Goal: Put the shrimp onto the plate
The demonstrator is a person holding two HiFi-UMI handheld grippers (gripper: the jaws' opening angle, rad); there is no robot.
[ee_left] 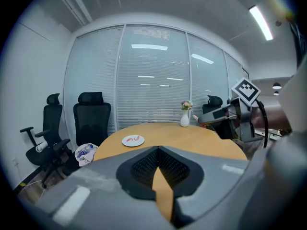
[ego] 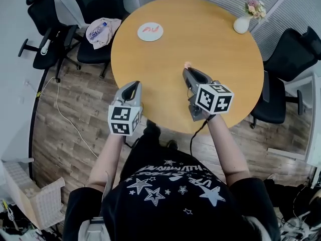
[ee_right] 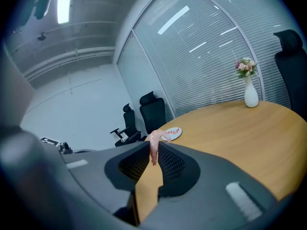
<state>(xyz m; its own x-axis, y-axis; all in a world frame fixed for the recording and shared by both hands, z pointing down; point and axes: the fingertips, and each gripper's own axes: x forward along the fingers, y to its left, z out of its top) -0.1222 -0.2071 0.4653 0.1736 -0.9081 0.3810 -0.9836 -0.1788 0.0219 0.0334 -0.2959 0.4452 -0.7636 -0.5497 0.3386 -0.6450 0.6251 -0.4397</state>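
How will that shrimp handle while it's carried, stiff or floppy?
Probably soft: the shrimp hangs curled between the fingers of the right gripper. Likely light, since a narrow pinch holds it. It could slip, as only part of it is clamped.
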